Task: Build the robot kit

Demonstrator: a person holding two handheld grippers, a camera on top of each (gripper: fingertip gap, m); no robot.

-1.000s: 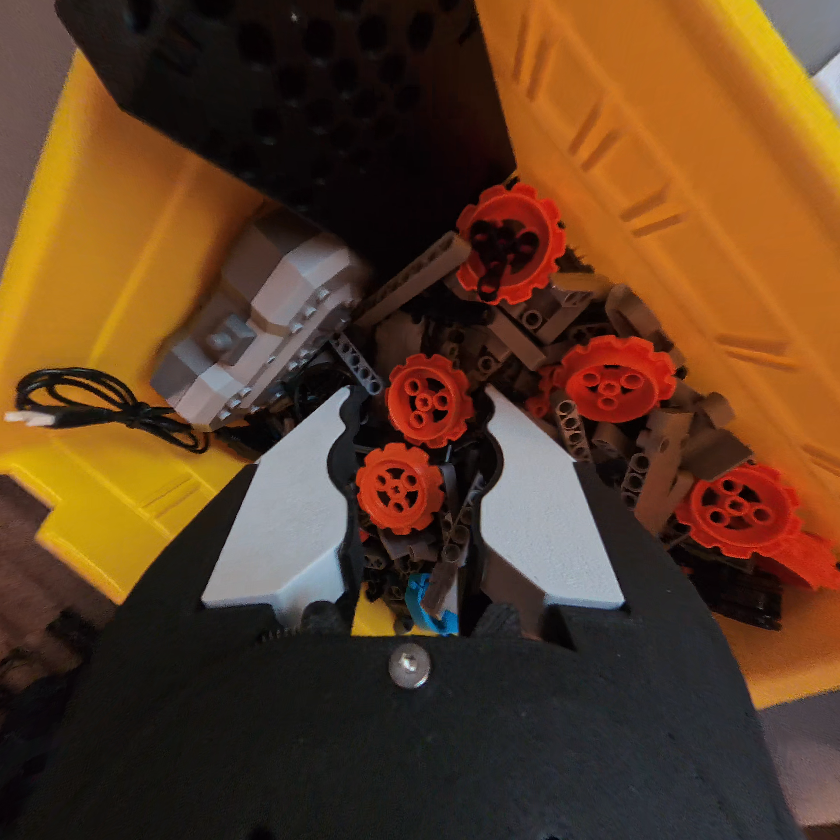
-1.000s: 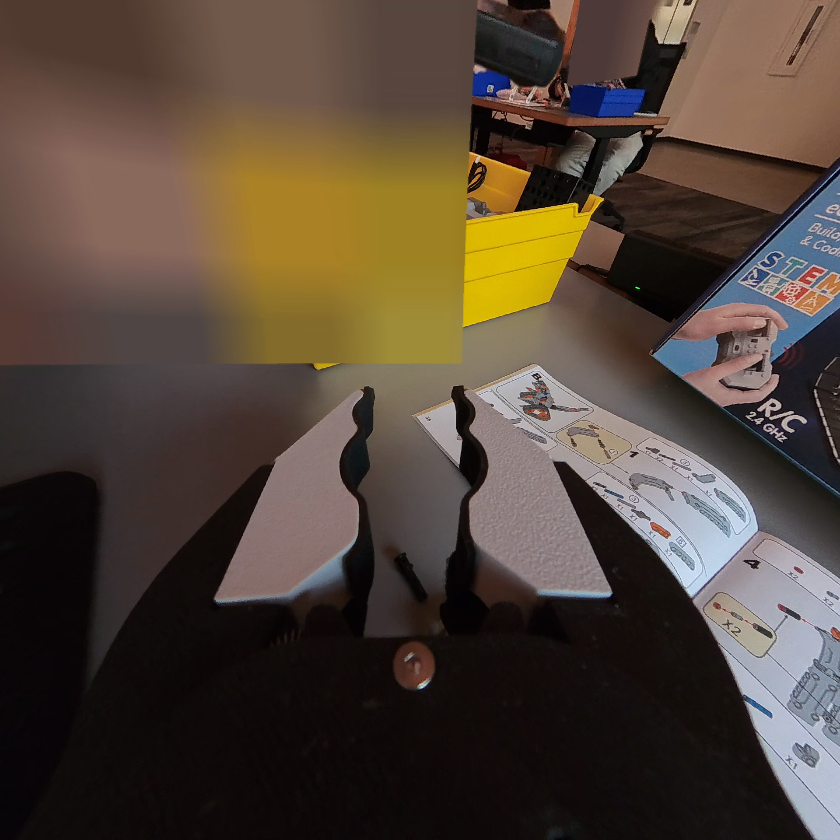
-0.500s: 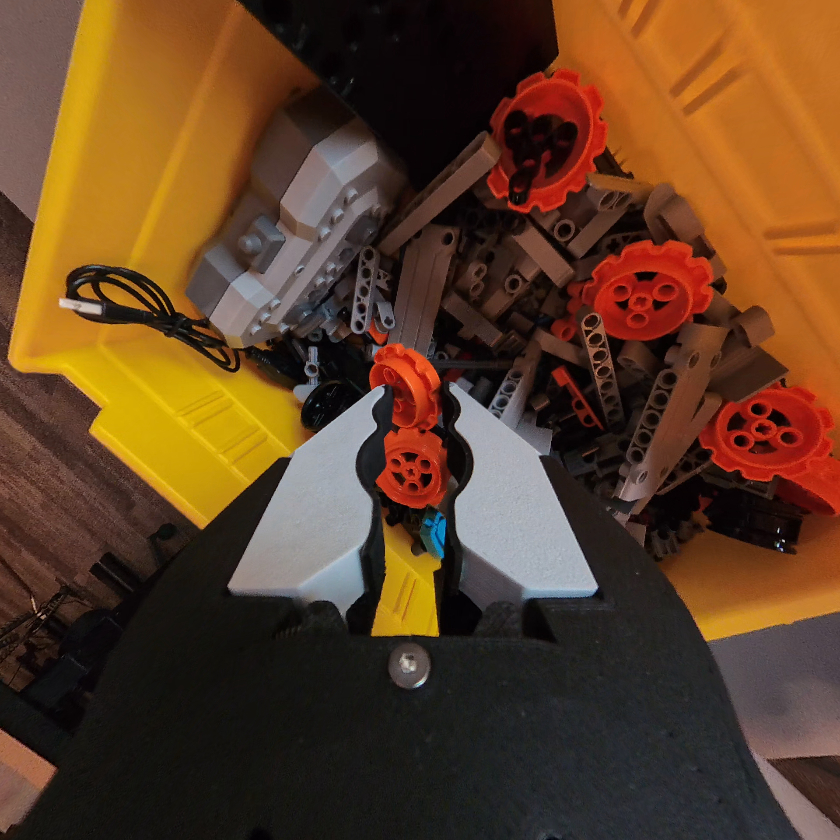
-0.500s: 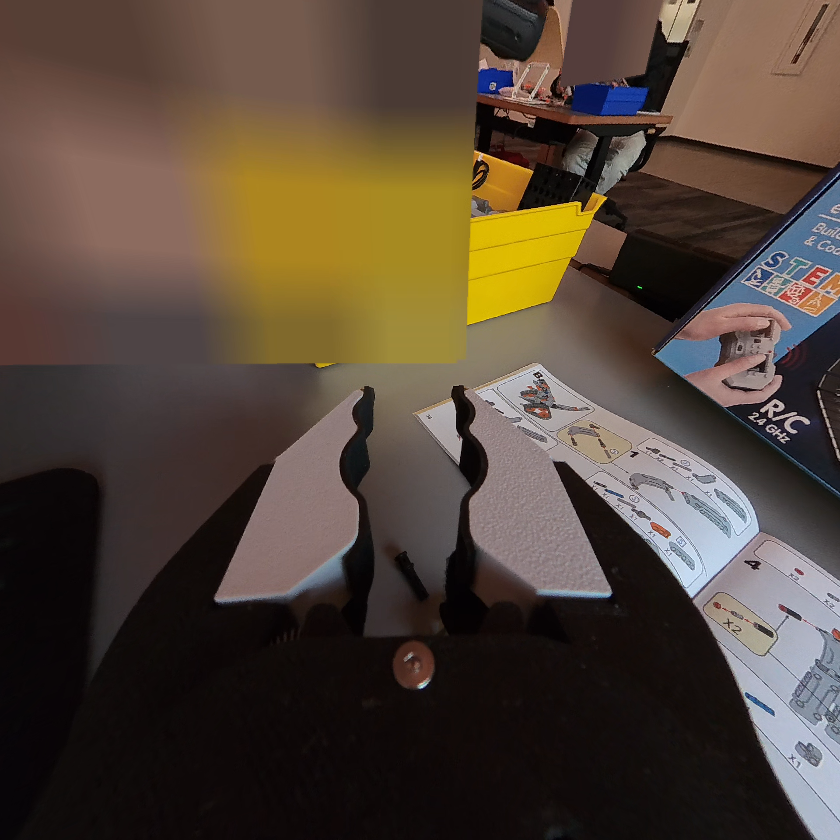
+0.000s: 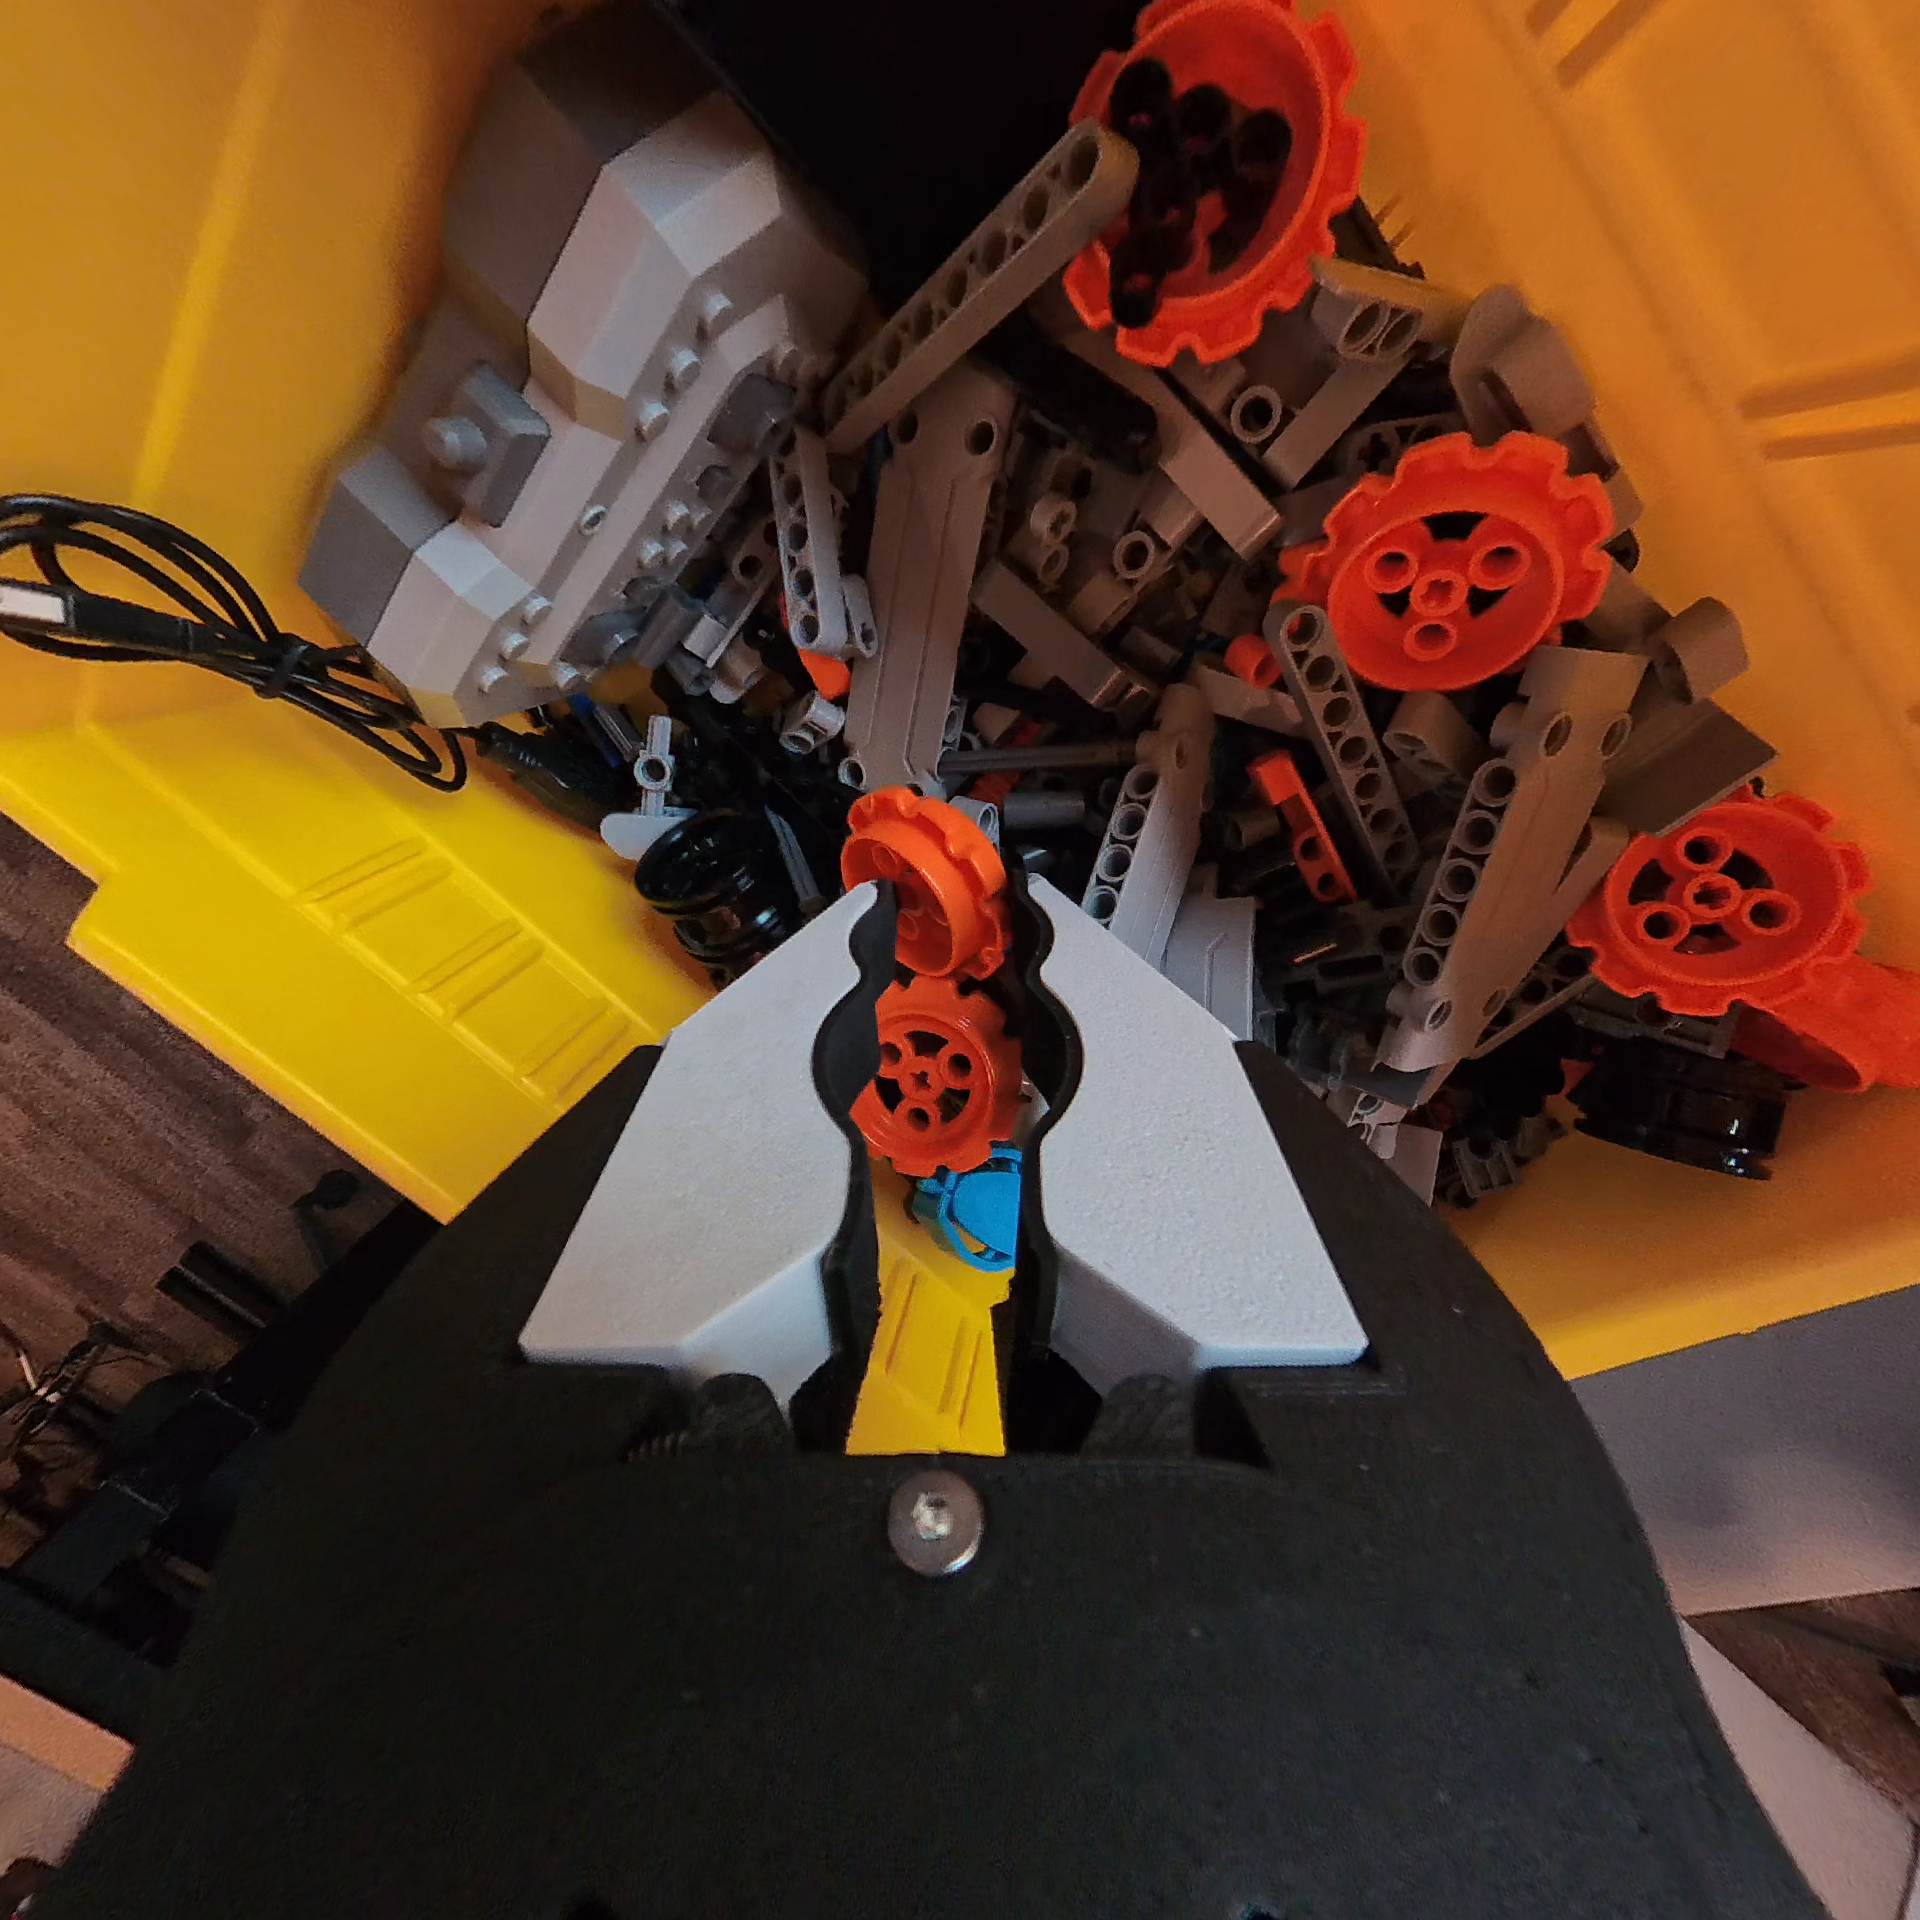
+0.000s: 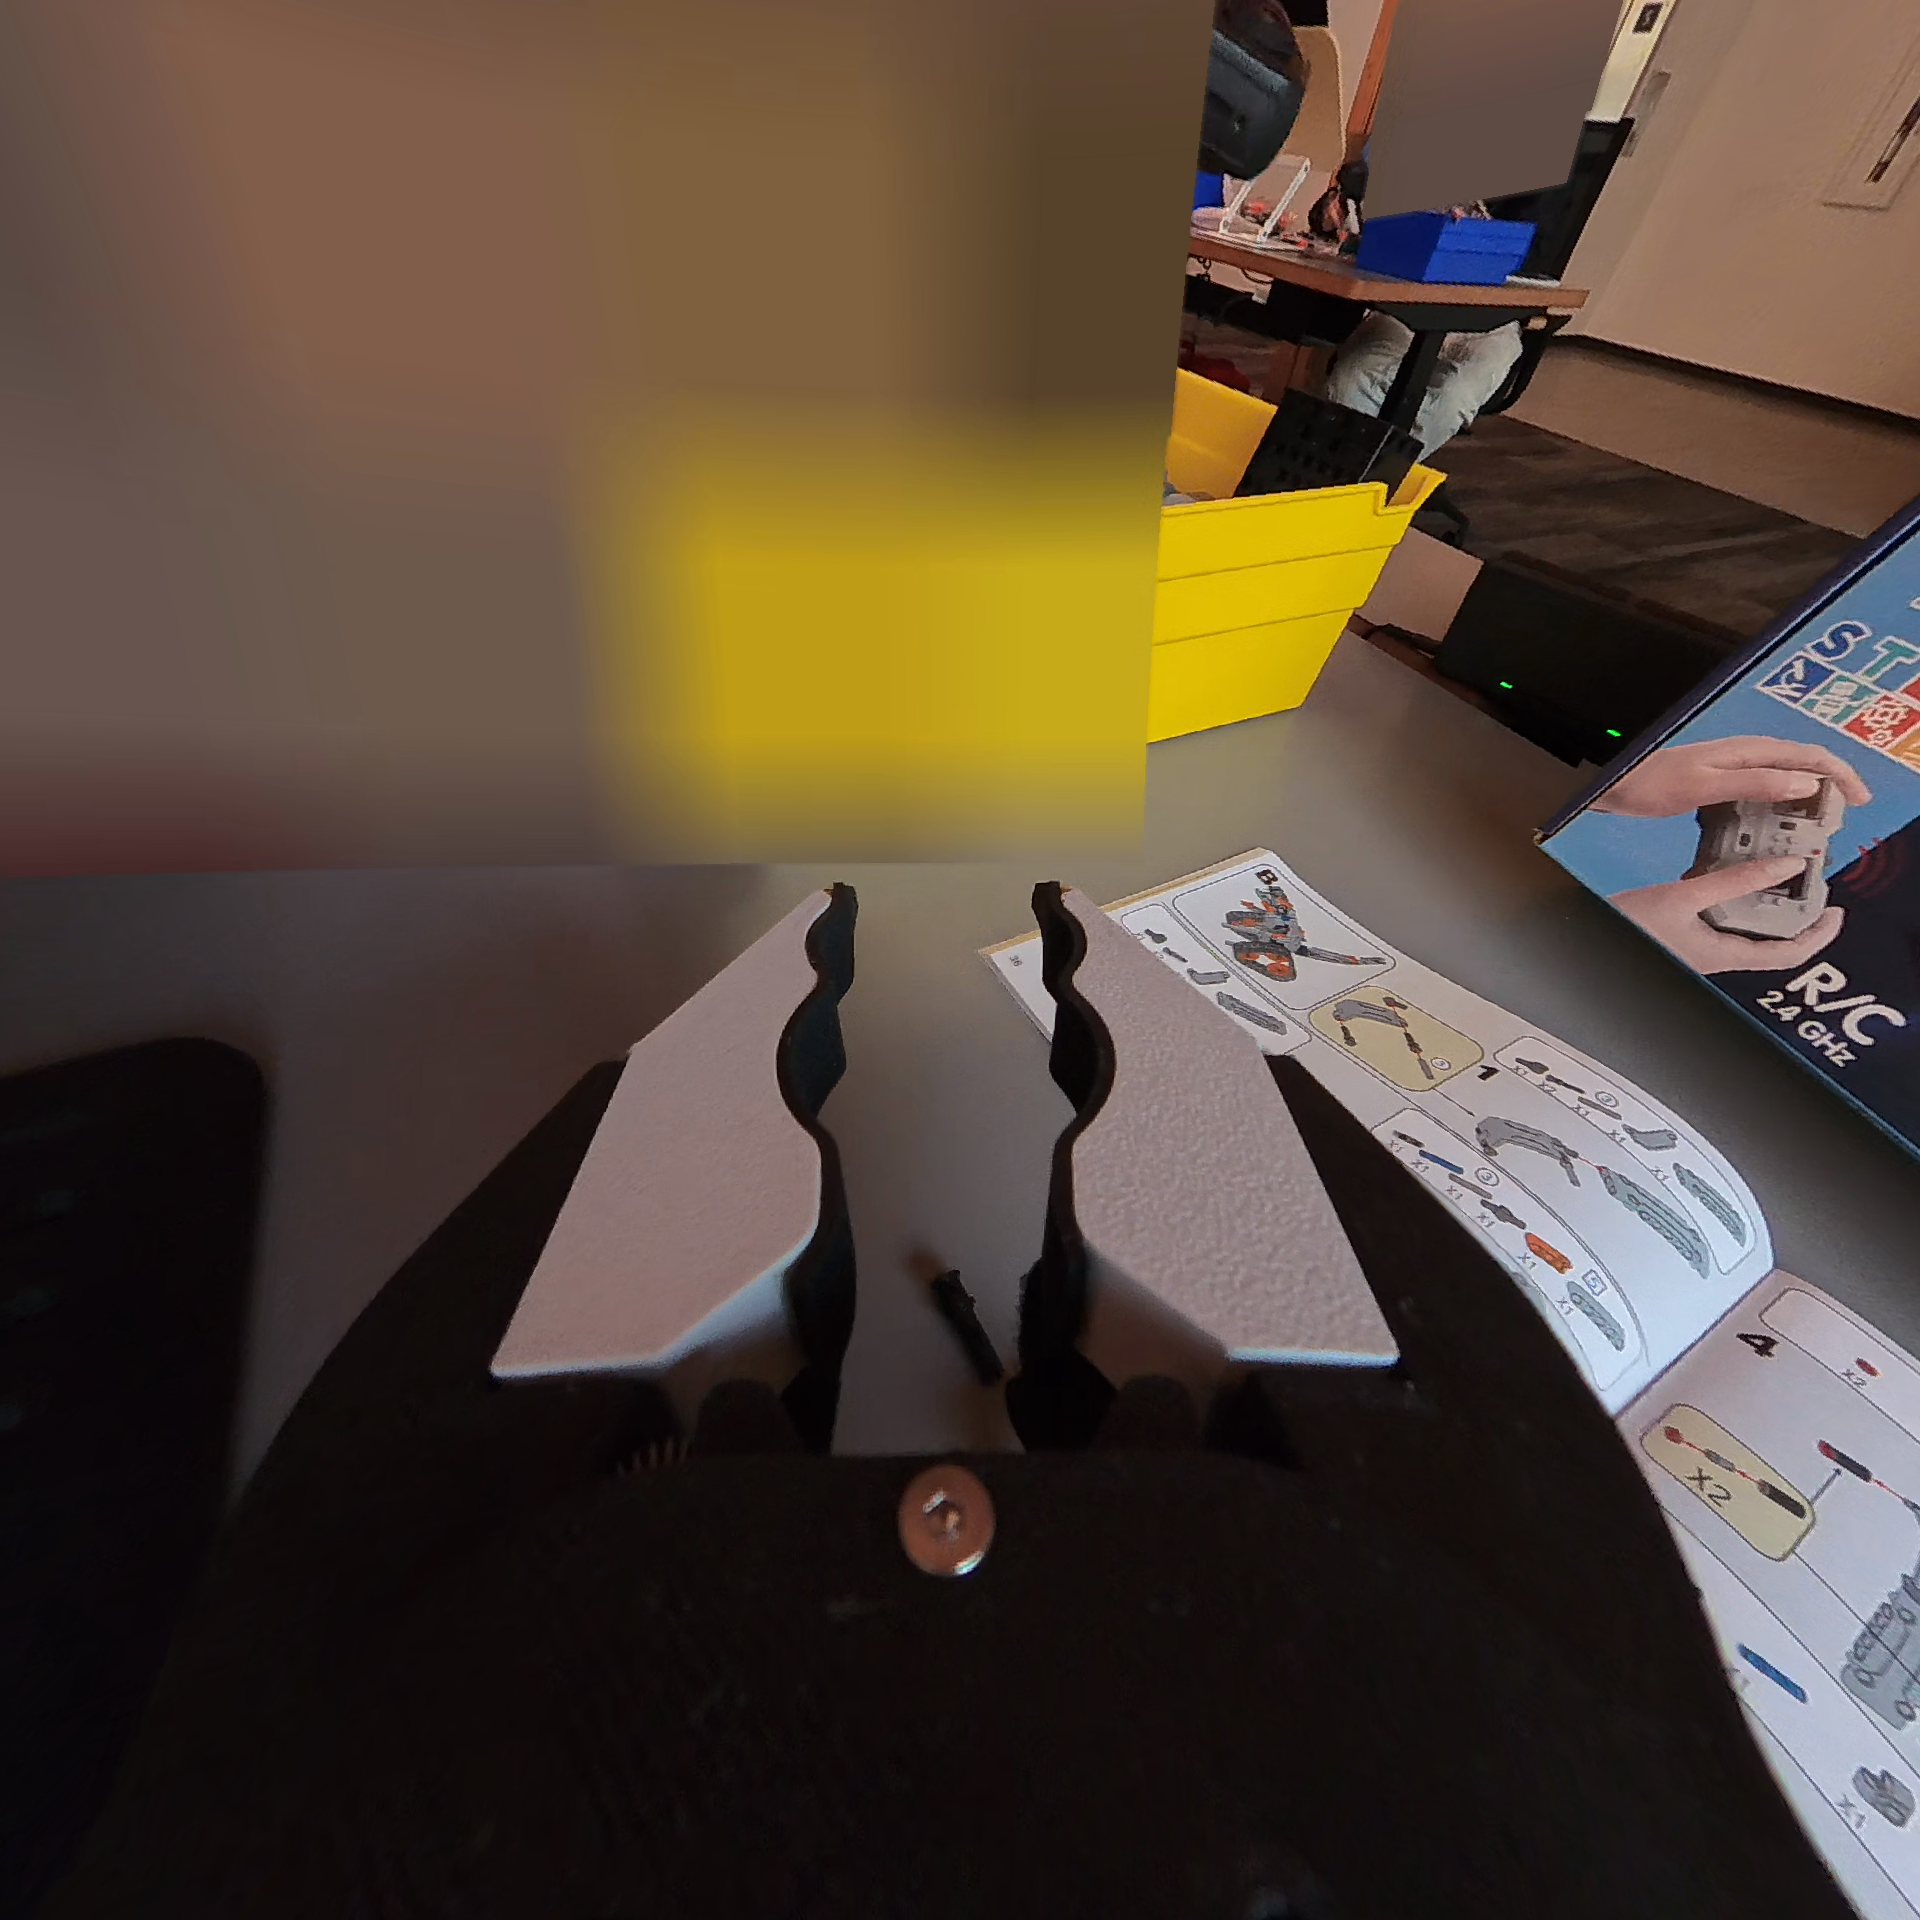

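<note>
Left hand-held gripper [image 5: 940, 894] clamping orange gear [image 5: 925, 878] above yellow bin [image 5: 312, 935], second gear [image 5: 928, 1075] sitting between its fingers. Right hand-held gripper [image 6: 945, 894] hanging apart over tabletop [image 6: 416, 987], black pin [image 6: 966, 1325] lying beneath, booklet [image 6: 1455, 1143] beside pin.

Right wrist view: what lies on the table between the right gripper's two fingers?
A small black pin lies on the grey table between the open right gripper fingers, near their base. Otherwise that stretch is bare.

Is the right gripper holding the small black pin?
No, the right gripper is open and the black pin lies on the table between its fingers.
</note>
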